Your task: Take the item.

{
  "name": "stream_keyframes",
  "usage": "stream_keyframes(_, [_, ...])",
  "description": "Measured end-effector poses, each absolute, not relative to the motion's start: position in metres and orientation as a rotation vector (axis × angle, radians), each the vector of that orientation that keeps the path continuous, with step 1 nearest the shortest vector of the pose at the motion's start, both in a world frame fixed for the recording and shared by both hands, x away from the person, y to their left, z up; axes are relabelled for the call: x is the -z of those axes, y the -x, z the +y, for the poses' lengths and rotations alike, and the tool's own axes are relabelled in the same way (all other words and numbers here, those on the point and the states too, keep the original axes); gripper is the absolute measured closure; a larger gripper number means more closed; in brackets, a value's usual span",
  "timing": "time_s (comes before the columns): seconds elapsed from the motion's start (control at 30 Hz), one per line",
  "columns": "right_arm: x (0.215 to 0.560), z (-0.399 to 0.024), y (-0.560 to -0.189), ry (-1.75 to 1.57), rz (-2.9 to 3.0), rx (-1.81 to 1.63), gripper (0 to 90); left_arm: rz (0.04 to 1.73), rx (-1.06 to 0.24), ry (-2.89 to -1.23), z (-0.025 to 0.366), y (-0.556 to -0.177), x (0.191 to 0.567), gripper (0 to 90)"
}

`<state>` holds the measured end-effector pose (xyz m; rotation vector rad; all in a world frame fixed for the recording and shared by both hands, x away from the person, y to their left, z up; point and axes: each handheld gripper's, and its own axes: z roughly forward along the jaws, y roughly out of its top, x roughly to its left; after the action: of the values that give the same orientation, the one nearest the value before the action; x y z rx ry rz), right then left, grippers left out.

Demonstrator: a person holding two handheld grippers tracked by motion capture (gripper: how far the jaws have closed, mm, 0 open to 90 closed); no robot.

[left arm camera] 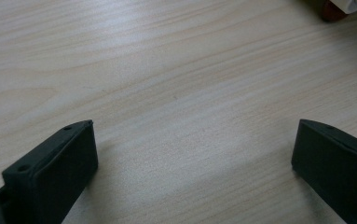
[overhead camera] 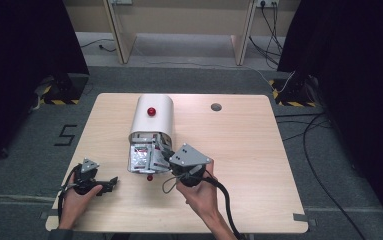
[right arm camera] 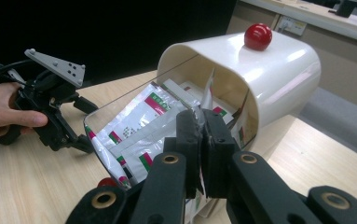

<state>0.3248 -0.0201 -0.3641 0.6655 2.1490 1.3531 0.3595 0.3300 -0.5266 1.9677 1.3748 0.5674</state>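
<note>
The right gripper (right arm camera: 203, 140) is squeezed tight on a thin packet (right arm camera: 207, 95) sticking up at the open mouth of the white box (overhead camera: 151, 117), while the left gripper (overhead camera: 110, 184), wide open and empty, waits farther off on the table (overhead camera: 239, 150).

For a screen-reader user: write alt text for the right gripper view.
The right gripper, jaws shut, pinches a thin white packet at the mouth of a white bread-bin-style container with a red knob, its clear lid swung open over red, green and white sachets. At left, a hand holds the left gripper on the wooden table.
</note>
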Motion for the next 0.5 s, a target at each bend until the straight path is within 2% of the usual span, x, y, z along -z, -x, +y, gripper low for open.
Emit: stream_keyframes(0.5, [0.351,-0.040,-0.316,-0.620,2.117,-1.388,88.9,1.374,-0.567,-1.969,0.330,-0.359,0.527,0.0])
